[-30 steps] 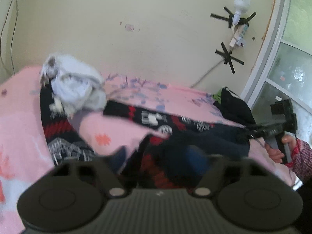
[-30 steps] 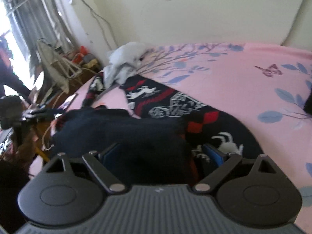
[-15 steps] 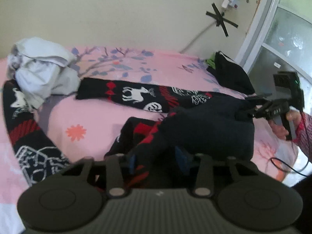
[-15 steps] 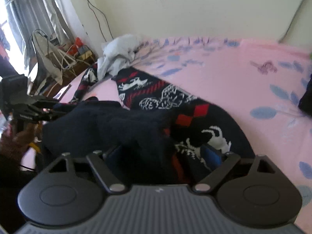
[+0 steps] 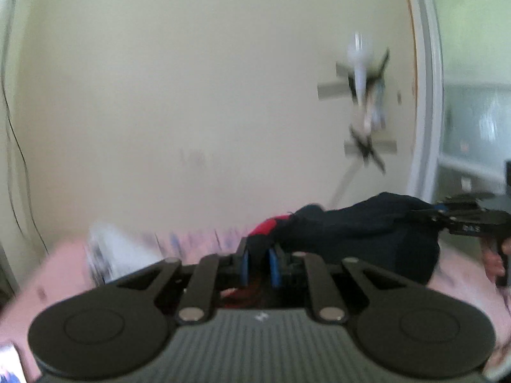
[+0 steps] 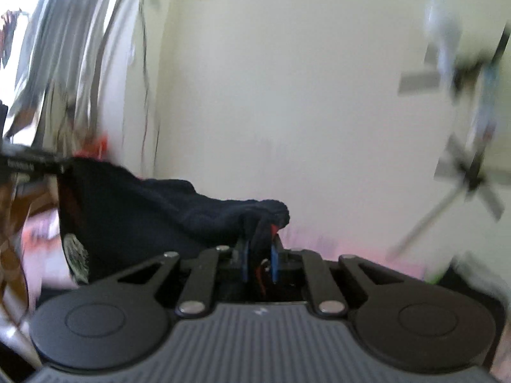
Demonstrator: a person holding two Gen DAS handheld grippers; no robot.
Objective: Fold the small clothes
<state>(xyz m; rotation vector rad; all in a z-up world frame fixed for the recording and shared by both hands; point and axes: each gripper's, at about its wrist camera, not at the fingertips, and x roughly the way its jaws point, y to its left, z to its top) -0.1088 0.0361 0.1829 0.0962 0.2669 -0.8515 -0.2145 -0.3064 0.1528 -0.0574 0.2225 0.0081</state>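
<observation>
A pink bed (image 5: 463,287) stands against a cream wall (image 5: 191,95), where a white bulb (image 5: 359,60) is fixed with dark tape; both views are blurred and no writing can be read. The dark sweater (image 5: 361,226) hangs above the bed, stretched between the two hand-held grippers. The left hand-held gripper (image 5: 258,266) and the right hand-held gripper (image 6: 259,263) are each pressed together on one edge of it, and its lower part is hidden.
</observation>
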